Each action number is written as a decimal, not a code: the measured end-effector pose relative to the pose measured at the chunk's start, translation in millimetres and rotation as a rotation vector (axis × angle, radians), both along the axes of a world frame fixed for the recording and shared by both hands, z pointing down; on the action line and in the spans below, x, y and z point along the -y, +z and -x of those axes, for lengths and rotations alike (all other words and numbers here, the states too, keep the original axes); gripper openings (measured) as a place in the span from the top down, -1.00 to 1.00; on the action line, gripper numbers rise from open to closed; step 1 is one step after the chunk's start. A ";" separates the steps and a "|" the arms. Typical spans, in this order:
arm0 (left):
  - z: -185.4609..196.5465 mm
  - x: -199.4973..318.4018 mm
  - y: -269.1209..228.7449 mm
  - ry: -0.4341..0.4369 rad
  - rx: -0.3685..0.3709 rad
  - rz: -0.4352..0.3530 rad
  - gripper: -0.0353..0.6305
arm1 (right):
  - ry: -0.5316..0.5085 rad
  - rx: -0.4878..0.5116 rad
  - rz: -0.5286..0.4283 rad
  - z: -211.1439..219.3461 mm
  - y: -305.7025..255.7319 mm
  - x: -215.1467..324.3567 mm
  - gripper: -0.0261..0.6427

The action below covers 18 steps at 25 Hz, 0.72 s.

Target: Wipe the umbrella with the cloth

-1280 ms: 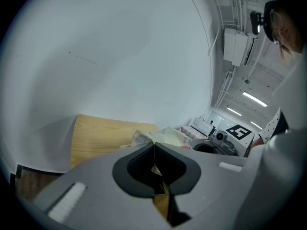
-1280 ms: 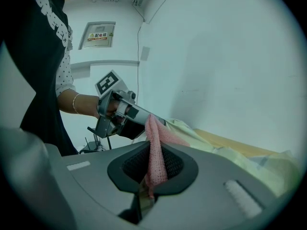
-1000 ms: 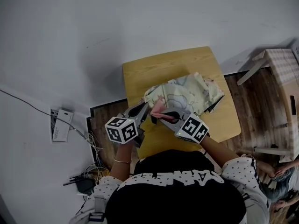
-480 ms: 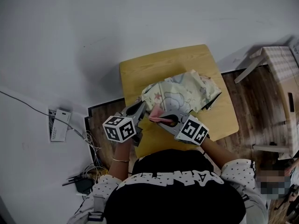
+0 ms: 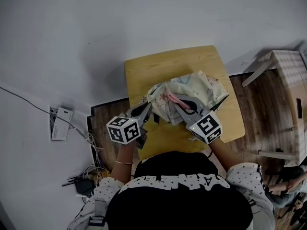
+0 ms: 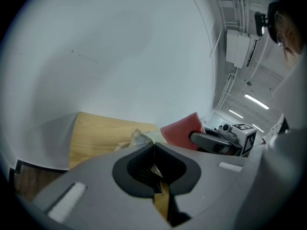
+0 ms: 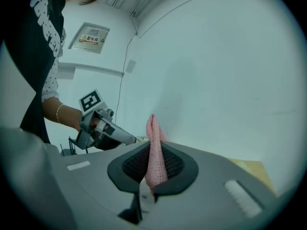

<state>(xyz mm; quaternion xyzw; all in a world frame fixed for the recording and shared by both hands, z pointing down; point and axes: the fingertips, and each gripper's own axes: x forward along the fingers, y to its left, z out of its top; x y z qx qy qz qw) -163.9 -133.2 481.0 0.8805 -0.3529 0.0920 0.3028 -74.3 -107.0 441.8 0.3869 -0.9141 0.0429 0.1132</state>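
A folded pale patterned umbrella (image 5: 192,92) lies on the small wooden table (image 5: 158,68). My left gripper (image 5: 149,105) is shut on the umbrella's near left edge; a scrap of that fabric (image 6: 154,169) shows between its jaws in the left gripper view. My right gripper (image 5: 171,98) is shut on a pink cloth (image 7: 154,150), which stands up out of the jaws. In the head view the cloth (image 5: 171,98) rests over the umbrella's middle. The left gripper view shows the cloth (image 6: 181,131) to the right, next to the right gripper (image 6: 211,140).
A white wall rises behind the table. Left of the table, a power strip (image 5: 61,123) and cables (image 5: 88,174) lie on the floor. A light wooden piece of furniture (image 5: 288,75) stands at the right, and another person's hand shows at the bottom right.
My right gripper has carried the pink cloth up and away from me, from the umbrella's near edge onto its middle. My left gripper has kept still, holding the umbrella's edge.
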 end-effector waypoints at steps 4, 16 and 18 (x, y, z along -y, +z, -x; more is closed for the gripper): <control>-1.4 -0.5 -1.1 0.002 -0.001 0.000 0.88 | 0.052 -0.051 -0.045 -13.8 -3.8 19.9 0.82; 4.8 -1.6 2.1 -0.019 -0.006 0.014 0.88 | 0.010 -0.323 -0.074 -18.7 35.3 47.9 0.82; 5.4 -0.8 2.6 -0.023 -0.007 0.016 0.88 | -0.014 -0.341 -0.049 -16.1 47.7 46.3 0.82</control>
